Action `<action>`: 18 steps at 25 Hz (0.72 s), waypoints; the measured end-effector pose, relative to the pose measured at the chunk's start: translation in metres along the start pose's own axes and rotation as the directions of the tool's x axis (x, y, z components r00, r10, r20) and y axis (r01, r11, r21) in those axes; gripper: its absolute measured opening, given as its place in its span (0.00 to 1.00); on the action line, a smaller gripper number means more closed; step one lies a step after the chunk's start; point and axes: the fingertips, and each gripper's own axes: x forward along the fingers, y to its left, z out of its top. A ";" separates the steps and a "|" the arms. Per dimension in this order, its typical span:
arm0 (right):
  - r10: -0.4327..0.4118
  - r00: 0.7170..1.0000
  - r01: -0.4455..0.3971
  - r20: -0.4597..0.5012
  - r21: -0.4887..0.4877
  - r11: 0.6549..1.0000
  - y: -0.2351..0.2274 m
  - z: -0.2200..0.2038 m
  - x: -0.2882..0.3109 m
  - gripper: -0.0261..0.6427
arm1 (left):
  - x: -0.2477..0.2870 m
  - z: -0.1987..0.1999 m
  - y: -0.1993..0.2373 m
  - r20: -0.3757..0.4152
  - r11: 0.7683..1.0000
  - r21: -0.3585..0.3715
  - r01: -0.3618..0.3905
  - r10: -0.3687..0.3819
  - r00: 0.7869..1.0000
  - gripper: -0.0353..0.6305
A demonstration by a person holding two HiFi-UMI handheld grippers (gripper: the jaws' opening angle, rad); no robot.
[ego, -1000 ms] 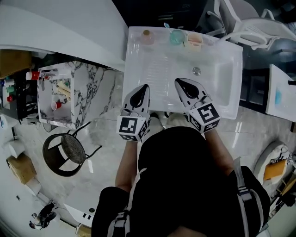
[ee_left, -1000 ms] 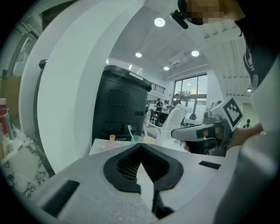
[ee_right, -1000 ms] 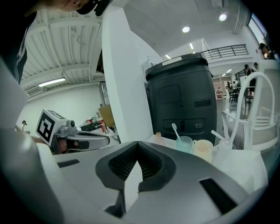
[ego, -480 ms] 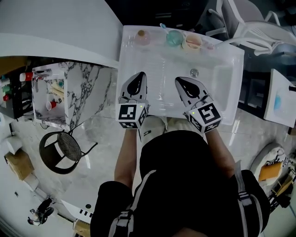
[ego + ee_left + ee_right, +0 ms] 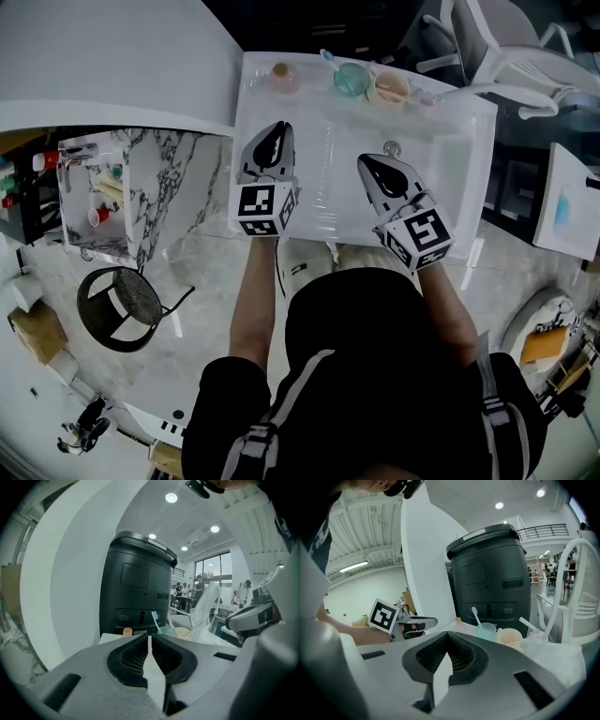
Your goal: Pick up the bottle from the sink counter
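White rectangular sink at the centre. Behind the sink, a tall dark round bin. Over the sink's left half, left gripper, clenched on nothing. Over the sink's middle, right gripper, likewise pinched together and empty (pads meeting at the tips). Along the sink's back rim, a translucent teal cup holding a toothbrush, then a peach cup. At the sink's back-left corner, upright and untouched, the small pinkish bottle with a tan cap.
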 end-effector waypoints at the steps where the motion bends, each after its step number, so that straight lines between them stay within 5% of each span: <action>1: -0.001 1.000 0.001 -0.002 0.001 1.000 -0.002 0.000 0.001 0.04 | 0.004 0.000 0.002 0.000 1.000 -0.004 -0.003 0.003 1.000 0.08; 18: -0.014 0.999 0.014 -0.033 0.007 1.000 -0.015 -0.007 0.012 0.04 | 0.079 -0.033 0.044 -0.051 0.998 -0.009 -0.055 0.054 0.997 0.18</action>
